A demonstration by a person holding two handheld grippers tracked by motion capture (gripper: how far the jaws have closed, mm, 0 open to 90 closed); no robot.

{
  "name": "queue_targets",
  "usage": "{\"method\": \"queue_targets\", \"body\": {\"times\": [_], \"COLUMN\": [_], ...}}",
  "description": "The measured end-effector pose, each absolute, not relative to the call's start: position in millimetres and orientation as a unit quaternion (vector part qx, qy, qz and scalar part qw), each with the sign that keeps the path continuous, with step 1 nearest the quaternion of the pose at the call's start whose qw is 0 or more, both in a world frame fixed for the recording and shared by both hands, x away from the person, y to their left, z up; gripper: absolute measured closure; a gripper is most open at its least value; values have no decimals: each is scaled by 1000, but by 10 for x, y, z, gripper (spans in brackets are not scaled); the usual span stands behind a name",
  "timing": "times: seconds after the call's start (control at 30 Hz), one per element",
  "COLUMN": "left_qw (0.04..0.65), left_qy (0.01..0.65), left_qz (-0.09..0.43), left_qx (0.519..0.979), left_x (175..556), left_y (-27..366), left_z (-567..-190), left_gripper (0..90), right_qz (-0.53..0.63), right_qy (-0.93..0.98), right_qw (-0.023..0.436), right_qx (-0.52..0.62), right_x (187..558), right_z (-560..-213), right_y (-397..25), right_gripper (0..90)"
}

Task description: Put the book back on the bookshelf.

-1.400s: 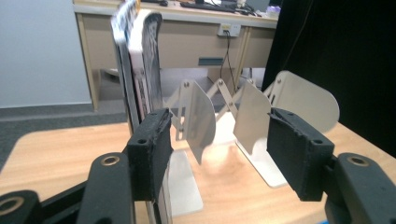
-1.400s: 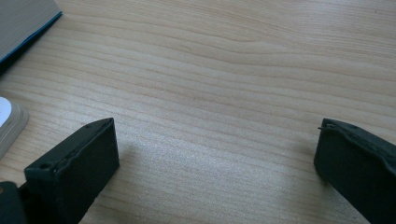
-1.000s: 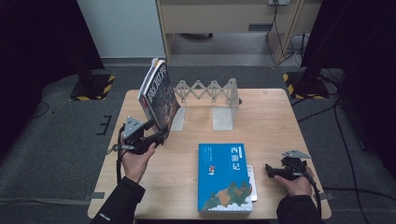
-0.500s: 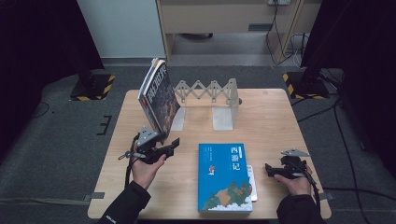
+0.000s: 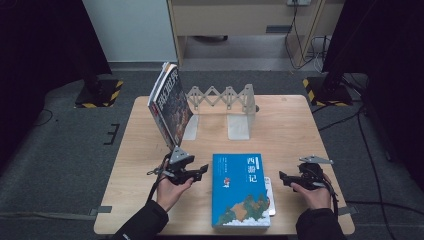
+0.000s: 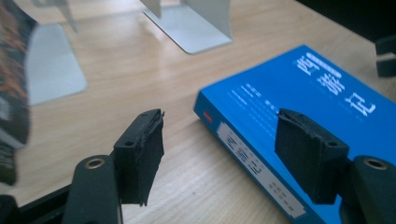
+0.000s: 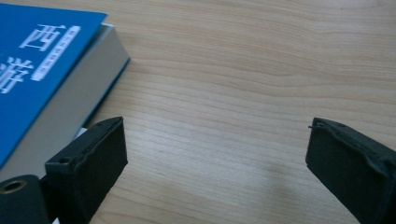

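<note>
A thick blue book (image 5: 241,190) lies flat at the table's front centre, cover up. My left gripper (image 5: 201,172) hovers open at the book's left edge. In the left gripper view the book's (image 6: 299,116) near corner and spine sit between the spread jaws of the left gripper (image 6: 224,144). My right gripper (image 5: 282,179) is open just right of the book, apart from it. In the right gripper view the book (image 7: 42,60) lies beyond the left jaw, and bare wood lies between the jaws of the right gripper (image 7: 219,158).
A dark magazine-like book (image 5: 170,107) leans upright against the left end of a metal accordion bookend rack (image 5: 225,97) at the table's back. Its flat base plates (image 6: 191,23) rest on the wood. Something thin and white (image 5: 270,195) pokes out under the blue book's right side.
My left gripper has moved right and toward the front, from beside the leaning magazine to the blue book's left edge. The right gripper has stayed where it was.
</note>
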State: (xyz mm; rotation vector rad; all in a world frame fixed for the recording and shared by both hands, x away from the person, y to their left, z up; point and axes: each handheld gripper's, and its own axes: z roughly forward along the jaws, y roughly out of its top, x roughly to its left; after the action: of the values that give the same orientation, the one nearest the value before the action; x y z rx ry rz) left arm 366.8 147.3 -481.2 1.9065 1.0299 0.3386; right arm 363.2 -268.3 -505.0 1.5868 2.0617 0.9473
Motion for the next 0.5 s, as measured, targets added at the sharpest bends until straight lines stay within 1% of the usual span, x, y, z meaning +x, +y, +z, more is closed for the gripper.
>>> {"method": "queue_targets", "body": {"times": [0.1,0.23,0.33,0.37,0.4,0.43,0.5], "left_qw": [445,436,438,444,444,448,456], "left_qy": [416,413,416,419,419,420,426], "left_qz": [121,100,84,76,76,67,55], "left_qx": [783,793,793,789,789,786,780], "left_x": [3675,3668,3665,3666,3666,3676,3689], "left_y": [1391,1277,1220,1201,1201,1184,1167], "left_z": [-4889,-5004,-5068,-5086,-5086,-5112,-5146], "left_gripper": [316,312,292,282,276,264,233], "right_qz": [344,357,361,367,376,381,379], "right_qy": [736,748,758,760,764,765,773], "right_qw": [185,199,197,190,172,159,151], "right_qx": [554,522,507,502,495,494,486], "right_x": [3598,3551,3537,3536,3538,3541,3533], "right_z": [-5000,-4952,-4953,-4961,-4974,-4981,-4981], "right_y": [-2613,-2511,-2430,-2400,-2376,-2353,-2299], "right_gripper": [52,93,107,139,167,164,175]}}
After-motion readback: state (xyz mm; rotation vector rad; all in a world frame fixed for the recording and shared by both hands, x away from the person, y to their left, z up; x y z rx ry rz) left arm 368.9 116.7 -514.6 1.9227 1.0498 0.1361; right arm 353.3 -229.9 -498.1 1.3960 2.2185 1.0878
